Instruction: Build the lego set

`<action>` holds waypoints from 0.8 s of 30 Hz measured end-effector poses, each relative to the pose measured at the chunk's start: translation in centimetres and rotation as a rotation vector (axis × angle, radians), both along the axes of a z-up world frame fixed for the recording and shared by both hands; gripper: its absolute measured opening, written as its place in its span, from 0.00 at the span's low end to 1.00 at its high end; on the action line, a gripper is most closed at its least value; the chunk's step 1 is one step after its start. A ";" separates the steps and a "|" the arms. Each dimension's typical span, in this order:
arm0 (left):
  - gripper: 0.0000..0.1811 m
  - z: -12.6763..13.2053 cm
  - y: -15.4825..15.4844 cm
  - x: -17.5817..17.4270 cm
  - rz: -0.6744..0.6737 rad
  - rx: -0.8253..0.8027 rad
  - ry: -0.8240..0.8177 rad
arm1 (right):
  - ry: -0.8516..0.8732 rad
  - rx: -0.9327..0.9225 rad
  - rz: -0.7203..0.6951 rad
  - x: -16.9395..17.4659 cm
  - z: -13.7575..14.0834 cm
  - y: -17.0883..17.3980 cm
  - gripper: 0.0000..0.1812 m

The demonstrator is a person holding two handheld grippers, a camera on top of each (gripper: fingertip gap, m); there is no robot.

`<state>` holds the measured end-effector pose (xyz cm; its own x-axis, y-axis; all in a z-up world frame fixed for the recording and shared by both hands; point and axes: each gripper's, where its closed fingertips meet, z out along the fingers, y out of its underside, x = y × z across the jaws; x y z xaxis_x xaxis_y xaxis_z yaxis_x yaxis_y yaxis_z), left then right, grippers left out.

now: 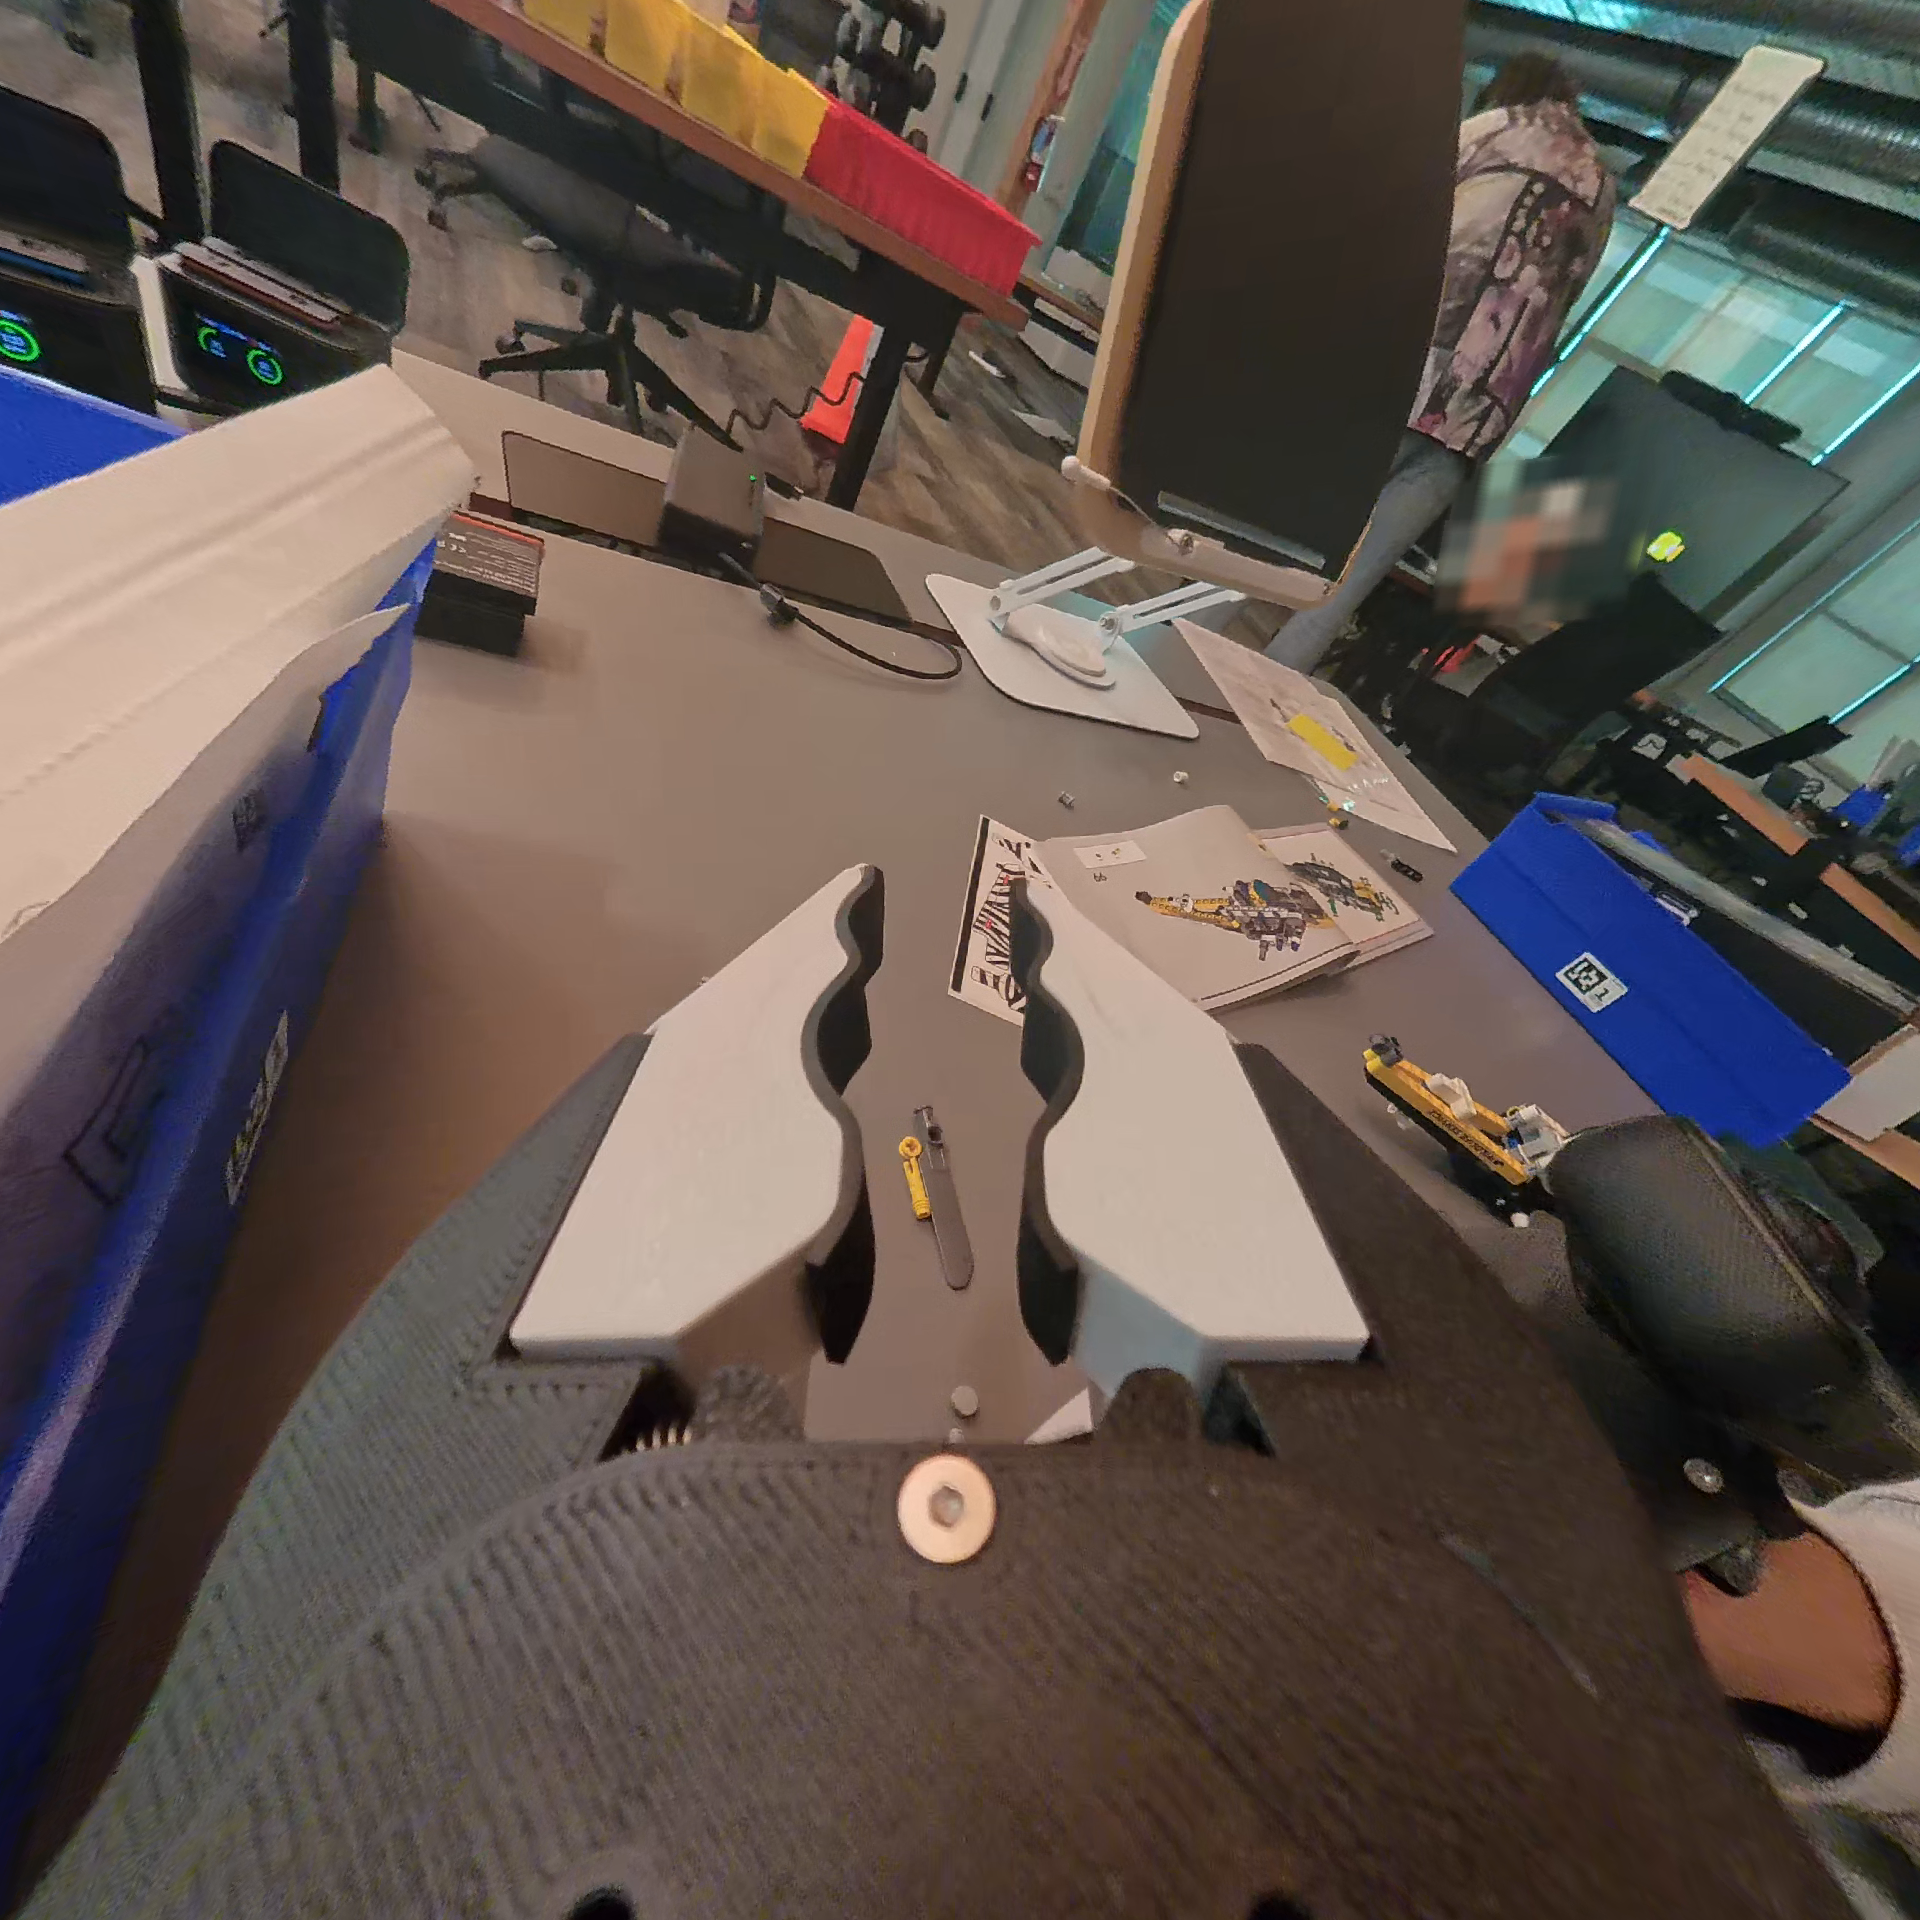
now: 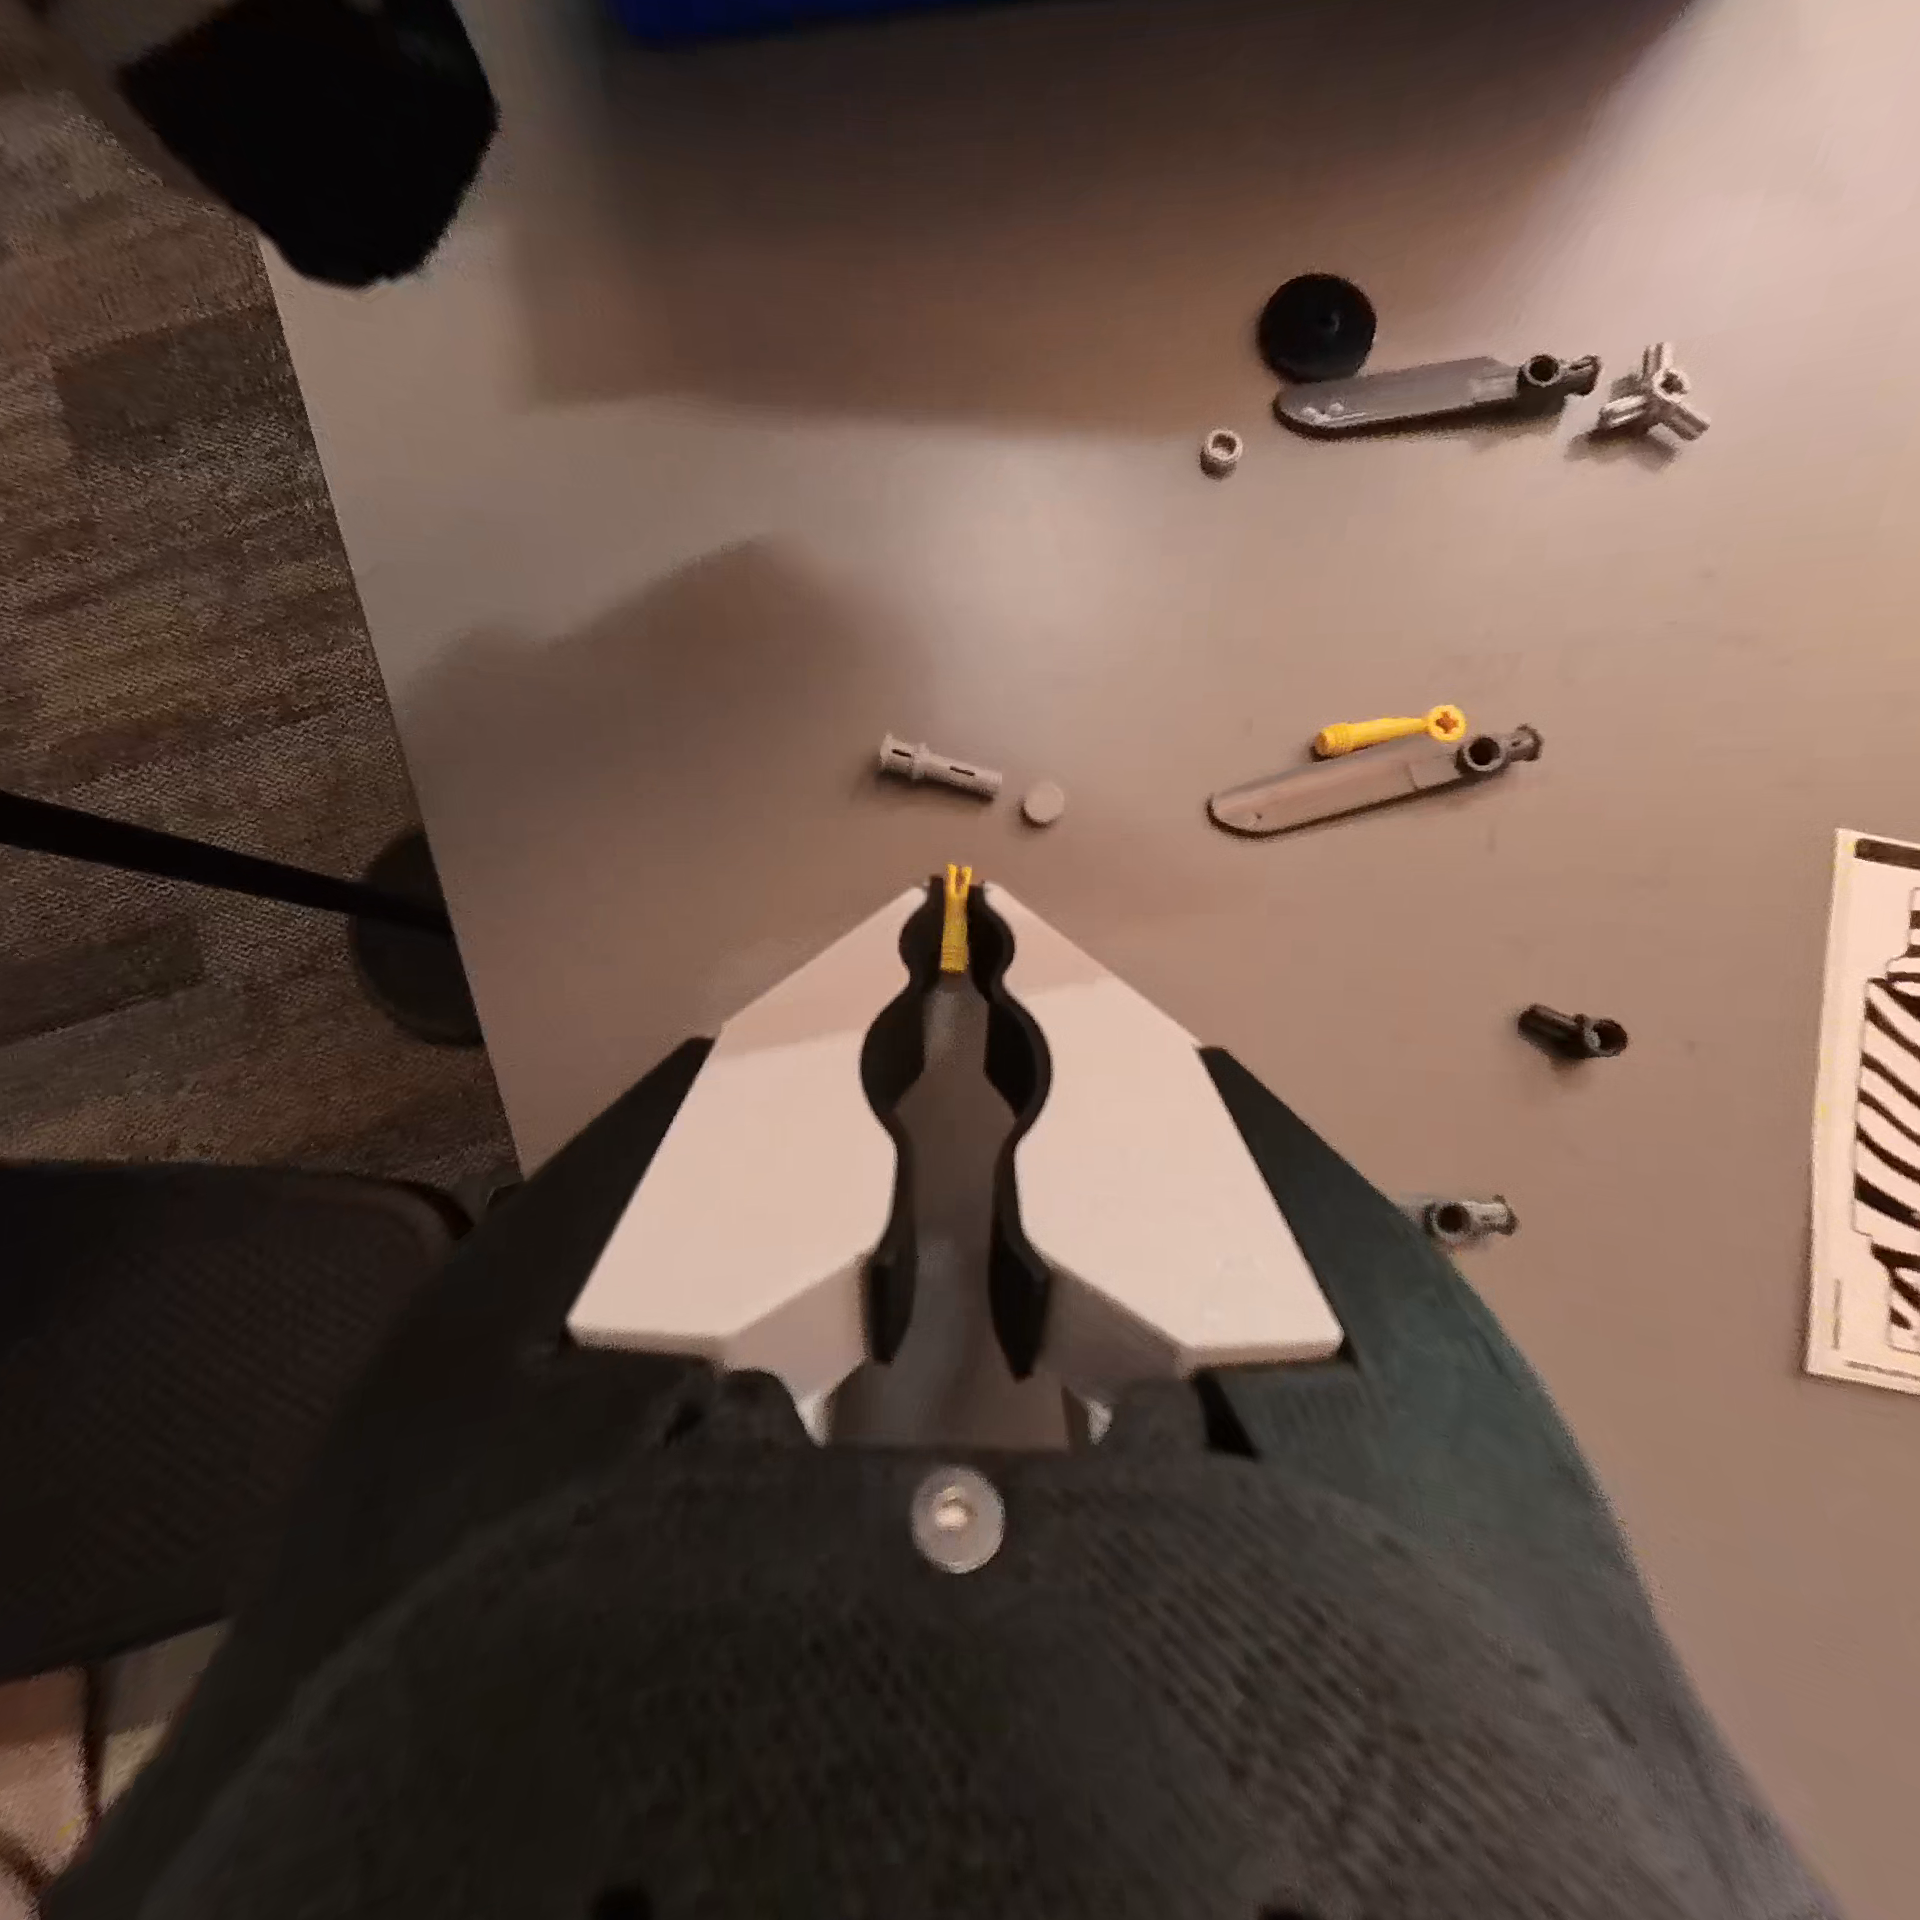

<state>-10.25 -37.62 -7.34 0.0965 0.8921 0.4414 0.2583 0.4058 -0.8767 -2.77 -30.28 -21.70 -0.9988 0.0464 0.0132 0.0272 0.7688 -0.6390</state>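
In the right wrist view my right gripper (image 2: 954, 885) is shut on a small yellow pin (image 2: 954, 925), which sticks out past the tips just above the grey table (image 2: 727, 468). Near it lie a grey pin (image 2: 940, 769), a grey round piece (image 2: 1042, 802), and a grey blade (image 2: 1361, 792) beside another yellow pin (image 2: 1387, 732). My left gripper (image 1: 943, 894) is open and empty, its fingers astride that yellow pin (image 1: 912, 1174) and blade (image 1: 951, 1210). A partly built yellow model (image 1: 1455, 1117) lies to the right.
A second blade (image 2: 1434, 390), a black disc (image 2: 1317, 327), a light grey connector (image 2: 1652, 405) and small pins (image 2: 1569, 1034) lie scattered. An open instruction booklet (image 1: 1226, 904), a sticker sheet (image 2: 1870, 1112), a blue bin (image 1: 1642, 987), a blue-and-white box (image 1: 156, 831) and a tablet stand (image 1: 1070, 665) ring the work area. Some 20 centimeters of space lies between my two pairs of fingers. The left gripper is farther from the grey blade (image 2: 1361, 792), some 15 centimeters, than the right, some 8 centimeters. It is also in sight in the left wrist view (image 1: 943, 1200).
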 end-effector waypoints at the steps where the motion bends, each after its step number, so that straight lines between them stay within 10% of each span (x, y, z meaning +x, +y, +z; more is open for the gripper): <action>1: 0.12 0.0 -0.1 0.0 0.001 0.001 0.002 | 0.001 0.004 0.003 -0.1 0.0 0.2 0.01; 5: 0.12 0.5 0.1 0.1 -0.007 0.003 0.023 | -0.067 -0.178 -0.022 -0.6 3.3 0.5 0.01; 9: 0.13 1.8 2.2 0.1 -0.094 -0.021 0.097 | -0.274 -0.596 -0.127 -3.1 12.1 2.5 0.01; 14: 0.10 4.8 11.5 1.7 -0.514 -0.032 0.286 | -0.642 -1.020 -0.253 -6.7 21.6 8.4 0.01; 24: 0.16 9.0 21.8 1.2 -0.577 -0.143 0.542 | -0.917 -1.191 -0.294 -6.2 23.6 12.6 0.01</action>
